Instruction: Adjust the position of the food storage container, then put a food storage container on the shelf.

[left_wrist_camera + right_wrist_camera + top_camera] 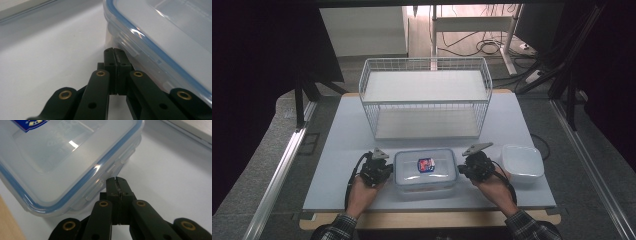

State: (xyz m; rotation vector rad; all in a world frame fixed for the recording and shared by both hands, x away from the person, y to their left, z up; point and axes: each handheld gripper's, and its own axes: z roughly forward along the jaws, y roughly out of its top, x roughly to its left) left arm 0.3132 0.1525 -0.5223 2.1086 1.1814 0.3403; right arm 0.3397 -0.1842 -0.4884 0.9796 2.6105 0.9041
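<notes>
I have the left gripper (115, 53) with its jaws pressed together on nothing, the tips set against the side latch flap of the lidded container (160, 35). The right gripper (117, 182) mirrors it: jaws closed flat on each other, empty, tips just beside the latch flap on the opposite short side. From above I see both grippers, left (379, 165) and right (469, 167), flanking the container (425, 171), which sits near the front edge of the white table (337, 150).

My worry is slip. The closed tips meet smooth plastic at an angle, so if I push or pry one side harder than the other, the box may skate sideways or turn on the slick table. A tip could also ride off the flap and jab the lid. Off to the right the open white tub (522, 162) stands near my right hand, so a sudden slip could knock it. The wire basket (426, 95) behind is well apart.
</notes>
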